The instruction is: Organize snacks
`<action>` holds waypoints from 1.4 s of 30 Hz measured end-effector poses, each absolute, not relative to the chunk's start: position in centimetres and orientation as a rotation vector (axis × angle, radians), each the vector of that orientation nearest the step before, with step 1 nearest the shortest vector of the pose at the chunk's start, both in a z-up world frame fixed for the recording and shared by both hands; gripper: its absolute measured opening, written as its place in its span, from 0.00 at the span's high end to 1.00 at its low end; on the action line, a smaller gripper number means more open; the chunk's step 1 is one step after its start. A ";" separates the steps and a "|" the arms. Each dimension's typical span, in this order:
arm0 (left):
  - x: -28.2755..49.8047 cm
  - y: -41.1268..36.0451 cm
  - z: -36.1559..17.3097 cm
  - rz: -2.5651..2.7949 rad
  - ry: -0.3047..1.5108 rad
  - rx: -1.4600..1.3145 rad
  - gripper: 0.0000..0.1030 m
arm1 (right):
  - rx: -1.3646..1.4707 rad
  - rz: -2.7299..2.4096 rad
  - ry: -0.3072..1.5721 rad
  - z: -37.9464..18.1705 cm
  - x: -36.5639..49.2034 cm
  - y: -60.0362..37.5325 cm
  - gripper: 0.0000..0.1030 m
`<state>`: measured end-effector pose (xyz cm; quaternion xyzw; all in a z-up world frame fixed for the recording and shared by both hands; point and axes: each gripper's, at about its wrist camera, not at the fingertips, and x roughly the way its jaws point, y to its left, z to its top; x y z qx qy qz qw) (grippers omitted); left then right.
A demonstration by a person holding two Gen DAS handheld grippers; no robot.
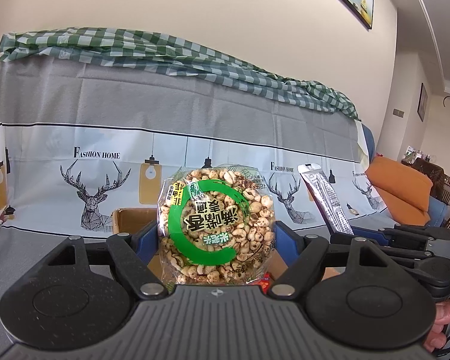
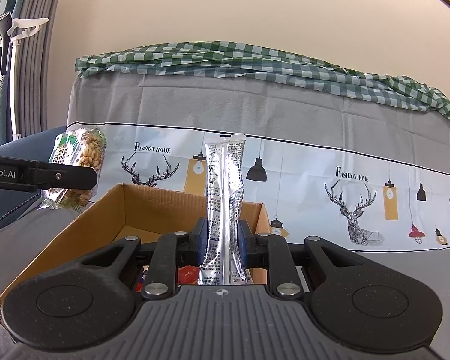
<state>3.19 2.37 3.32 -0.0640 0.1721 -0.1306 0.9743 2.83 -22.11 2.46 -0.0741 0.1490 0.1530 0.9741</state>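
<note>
My left gripper (image 1: 216, 240) is shut on a round clear pack of puffed-grain snack (image 1: 216, 225) with a green ring on its label, held upright. In the right wrist view the same pack (image 2: 81, 162) shows at the left, in the left gripper's arm. My right gripper (image 2: 223, 240) is shut on a tall silver sachet (image 2: 225, 204), which stands upright between the blue pads. In the left wrist view the sachet (image 1: 324, 198) leans at the right. An open cardboard box (image 2: 135, 207) lies below both grippers, with red packets (image 2: 187, 274) inside.
A sofa draped in a grey and white deer-print cover (image 2: 315, 162) fills the background, with a green checked cloth (image 2: 225, 60) along its top. An orange cushion (image 1: 402, 186) lies at the right. A person's fingers (image 1: 447, 321) show at the lower right edge.
</note>
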 end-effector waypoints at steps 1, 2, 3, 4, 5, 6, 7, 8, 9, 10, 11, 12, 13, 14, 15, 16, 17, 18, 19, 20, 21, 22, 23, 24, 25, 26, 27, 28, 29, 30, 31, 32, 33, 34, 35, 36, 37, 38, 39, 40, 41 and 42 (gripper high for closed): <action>3.2 2.3 3.3 -0.265 0.347 -0.128 0.20 | -0.150 0.309 0.301 2.5 2.8 -22.1 0.79; 3.2 2.3 3.3 -0.266 0.348 -0.126 0.20 | -0.151 0.310 0.300 2.5 2.8 -22.1 0.79; 3.1 2.2 3.3 -0.268 0.348 -0.126 0.20 | -0.152 0.311 0.300 2.5 2.8 -22.1 0.79; 3.1 2.2 3.4 -0.270 0.347 -0.126 0.20 | -0.153 0.312 0.300 2.5 2.8 -22.1 0.79; 3.1 2.2 3.4 -0.272 0.347 -0.126 0.20 | -0.153 0.312 0.300 2.5 2.8 -22.1 0.78; 3.2 2.2 3.4 -0.275 0.348 -0.126 0.20 | -0.154 0.312 0.301 2.5 2.8 -22.1 0.78; 3.2 2.2 3.4 -0.280 0.352 -0.127 0.20 | -0.154 0.313 0.301 2.5 2.8 -22.1 0.78; 3.3 2.1 3.3 -0.280 0.356 -0.125 0.15 | -0.156 0.312 0.304 2.5 2.8 -22.1 0.76; 3.3 2.1 3.3 -0.274 0.359 -0.117 0.12 | -0.159 0.309 0.309 2.4 2.8 -22.0 0.73; 3.3 1.9 3.3 -0.262 0.357 -0.107 0.06 | -0.166 0.307 0.321 2.2 2.9 -21.9 0.69; 3.3 1.9 3.3 -0.253 0.352 -0.098 0.04 | -0.178 0.299 0.329 2.1 3.0 -21.7 0.54; 3.3 1.9 3.3 -0.251 0.350 -0.094 0.04 | -0.188 0.293 0.326 2.0 3.1 -21.6 0.44; 3.3 1.9 3.3 -0.251 0.350 -0.094 0.04 | -0.192 0.290 0.319 2.1 3.0 -21.5 0.41; 3.3 1.9 3.3 -0.251 0.351 -0.094 0.04 | -0.191 0.290 0.315 2.1 2.9 -21.5 0.37; 3.4 1.9 3.2 -0.248 0.353 -0.092 0.04 | -0.187 0.289 0.315 2.1 2.9 -21.5 0.32; 3.3 1.9 3.2 -0.245 0.353 -0.088 0.04 | -0.186 0.285 0.317 2.0 2.9 -21.5 0.29; 3.3 2.0 3.2 -0.242 0.353 -0.084 0.03 | -0.186 0.281 0.318 2.0 3.0 -21.5 0.26; 3.3 2.0 3.2 -0.237 0.349 -0.079 0.02 | -0.186 0.277 0.317 2.0 3.0 -21.5 0.23; 3.2 2.0 3.2 -0.229 0.341 -0.072 0.01 | -0.185 0.274 0.316 2.0 3.0 -21.5 0.21; 3.1 2.1 3.3 -0.221 0.331 -0.063 0.01 | -0.184 0.273 0.315 2.0 3.0 -21.6 0.15; 2.9 2.1 3.3 -0.213 0.323 -0.052 0.01 | -0.183 0.271 0.313 2.0 3.0 -21.6 0.09; 2.7 2.2 3.3 -0.204 0.317 -0.041 0.01 | -0.183 0.268 0.312 2.0 3.0 -21.6 0.06; 2.4 2.2 3.3 -0.191 0.310 -0.030 0.01 | -0.185 0.265 0.309 2.0 2.9 -21.6 0.02; 2.2 2.3 3.3 -0.179 0.302 -0.020 0.01 | -0.186 0.260 0.306 2.0 2.8 -21.5 0.01; 1.8 2.4 3.4 -0.169 0.292 -0.013 0.01 | -0.185 0.257 0.307 2.0 2.7 -21.5 0.01; 1.3 2.5 3.5 -0.158 0.283 -0.007 0.01 | -0.182 0.256 0.311 2.0 2.6 -21.5 0.01; 1.0 2.6 3.6 -0.144 0.278 -0.001 0.01 | -0.177 0.255 0.314 2.1 2.5 -21.6 0.01; 0.6 2.6 3.6 -0.130 0.279 0.004 0.01 | -0.171 0.252 0.315 2.1 2.3 -21.7 0.01; 0.2 2.6 3.7 -0.120 0.289 0.001 0.01 | -0.164 0.247 0.313 2.2 2.1 -21.7 0.01; -0.2 2.8 3.7 -0.123 0.306 -0.015 0.01 | -0.157 0.237 0.311 2.3 1.8 -21.8 0.01; -0.6 2.9 3.7 -0.128 0.325 -0.035 0.01 | -0.141 0.227 0.309 2.5 1.4 -22.0 0.01; -1.2 2.9 3.7 -0.130 0.342 -0.053 0.01 | -0.119 0.221 0.311 2.6 1.0 -22.2 0.01; -1.8 2.9 3.7 -0.133 0.357 -0.066 0.01 | -0.092 0.219 0.317 2.7 0.5 -22.4 0.01; -2.5 2.8 3.7 -0.138 0.373 -0.076 0.01 | -0.069 0.219 0.326 2.7 0.1 -22.6 0.01; -3.0 2.6 3.5 -0.141 0.396 -0.085 0.01 | -0.050 0.219 0.336 2.6 -0.4 -22.8 0.01; -3.7 2.3 3.2 -0.139 0.429 -0.092 0.01 | -0.039 0.217 0.347 2.5 -1.0 -22.9 0.01; -4.3 1.9 2.8 -0.137 0.464 -0.096 0.01 | -0.038 0.212 0.357 2.4 -1.5 -23.0 0.01; -4.9 1.6 2.4 -0.133 0.492 -0.099 0.01 | -0.045 0.201 0.368 2.3 -1.9 -23.0 0.01; -5.5 1.2 2.1 -0.117 0.516 -0.098 0.01 | -0.053 0.189 0.378 2.1 -2.2 -23.0 0.01; -5.9 0.9 1.7 -0.093 0.537 -0.091 0.01 | -0.054 0.179 0.389 1.9 -2.5 -23.1 0.01; -6.1 0.6 1.3 -0.070 0.560 -0.086 0.01 | -0.050 0.176 0.403 1.8 -2.6 -23.2 0.01; -6.2 0.5 0.8 -0.053 0.586 -0.092 0.01 | -0.045 0.177 0.417 1.6 -2.6 -23.3 0.01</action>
